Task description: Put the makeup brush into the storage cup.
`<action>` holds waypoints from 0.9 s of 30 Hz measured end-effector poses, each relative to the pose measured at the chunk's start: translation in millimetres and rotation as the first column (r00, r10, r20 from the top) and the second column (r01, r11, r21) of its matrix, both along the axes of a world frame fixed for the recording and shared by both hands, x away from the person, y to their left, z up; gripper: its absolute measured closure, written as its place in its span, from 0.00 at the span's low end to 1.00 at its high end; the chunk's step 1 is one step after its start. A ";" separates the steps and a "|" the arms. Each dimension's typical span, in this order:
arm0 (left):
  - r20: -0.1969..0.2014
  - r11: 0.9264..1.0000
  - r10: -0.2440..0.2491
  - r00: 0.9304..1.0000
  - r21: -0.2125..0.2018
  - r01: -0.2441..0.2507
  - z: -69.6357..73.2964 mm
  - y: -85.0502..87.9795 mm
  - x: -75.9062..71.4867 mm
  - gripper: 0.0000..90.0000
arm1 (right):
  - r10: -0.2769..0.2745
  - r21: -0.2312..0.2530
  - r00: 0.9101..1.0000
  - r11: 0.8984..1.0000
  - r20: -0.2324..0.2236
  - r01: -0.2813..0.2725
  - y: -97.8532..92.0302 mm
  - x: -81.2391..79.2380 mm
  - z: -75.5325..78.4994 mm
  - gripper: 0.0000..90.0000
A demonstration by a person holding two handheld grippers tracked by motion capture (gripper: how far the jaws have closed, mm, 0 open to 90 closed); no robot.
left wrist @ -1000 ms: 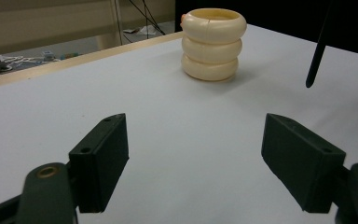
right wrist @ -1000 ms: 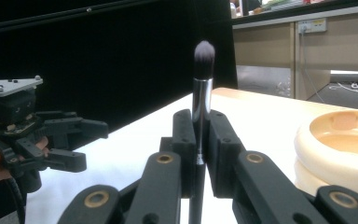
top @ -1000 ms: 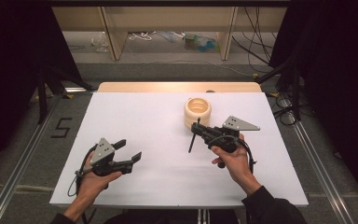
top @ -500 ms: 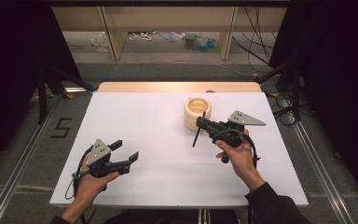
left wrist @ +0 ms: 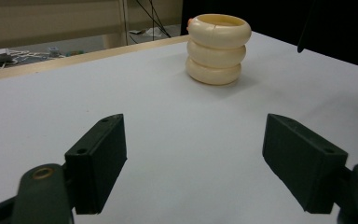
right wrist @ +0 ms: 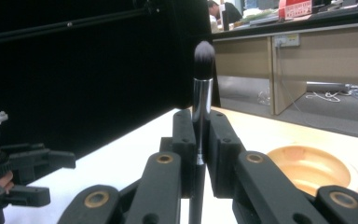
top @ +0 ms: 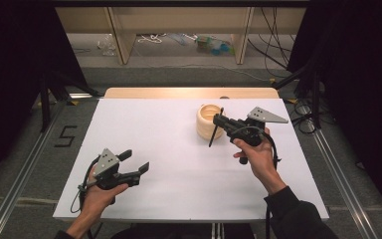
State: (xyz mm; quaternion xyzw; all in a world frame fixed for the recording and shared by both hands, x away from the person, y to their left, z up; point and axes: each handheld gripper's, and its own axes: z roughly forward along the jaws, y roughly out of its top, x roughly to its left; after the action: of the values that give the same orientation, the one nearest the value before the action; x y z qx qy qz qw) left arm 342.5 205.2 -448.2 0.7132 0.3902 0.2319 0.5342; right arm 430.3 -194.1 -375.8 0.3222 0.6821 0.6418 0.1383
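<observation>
Right gripper [top: 218, 119] has risen and moved toward the cream ribbed holder [top: 210, 121], jaws clamped on a makeup brush [right wrist: 202, 88] held above the white table [top: 179, 144] beside the holder; left gripper [top: 133, 162] rests low, jaws wide, nothing between them

Left gripper [top: 135, 163] jaws apart; right gripper [top: 219, 119] jaws clamped.

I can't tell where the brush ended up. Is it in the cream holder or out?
Out: the right claw clamps the brush beside the holder.
</observation>
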 end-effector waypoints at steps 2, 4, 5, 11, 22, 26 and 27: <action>0.001 1.000 0.003 1.000 0.004 -0.003 -0.3 0.9 0.6 0.24 | -0.007 0.012 1.000 1.000 0.008 0.007 0.5 3.4 2.1 0.93; -0.003 1.000 0.004 1.000 0.009 -0.004 -0.8 0.9 0.3 0.24 | -0.010 0.007 1.000 1.000 0.012 0.010 -0.1 7.0 4.1 0.93; -0.002 1.000 0.003 1.000 0.009 -0.003 -0.7 0.6 0.4 0.24 | -0.010 -0.003 1.000 1.000 0.002 0.010 -0.7 8.0 5.8 0.93; -0.005 1.000 -0.006 1.000 0.022 0.006 -1.8 -1.5 0.5 0.23 | -0.031 0.002 0.999 1.000 0.005 0.031 -3.7 15.7 10.6 0.93; -0.007 1.000 -0.011 1.000 0.020 0.011 -3.3 -2.5 0.5 0.22 | -0.075 -0.004 0.997 0.997 0.018 0.075 -12.8 24.5 17.4 0.93; -0.013 1.000 -0.010 1.000 0.022 0.010 -4.7 -2.0 1.1 0.22 | -0.092 -0.010 0.995 0.996 0.031 0.092 -15.2 27.9 19.9 0.93; -0.014 1.000 -0.008 1.000 0.026 0.008 -5.1 -1.7 1.1 0.22 | -0.093 -0.001 0.995 0.996 0.031 0.093 -15.7 28.8 20.6 0.93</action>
State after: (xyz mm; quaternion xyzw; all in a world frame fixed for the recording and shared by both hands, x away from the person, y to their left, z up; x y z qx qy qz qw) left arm 343.6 203.5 -453.3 0.7231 0.3882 0.2297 0.5231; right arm 459.0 -209.8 -355.2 0.3433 0.6649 0.6387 0.1790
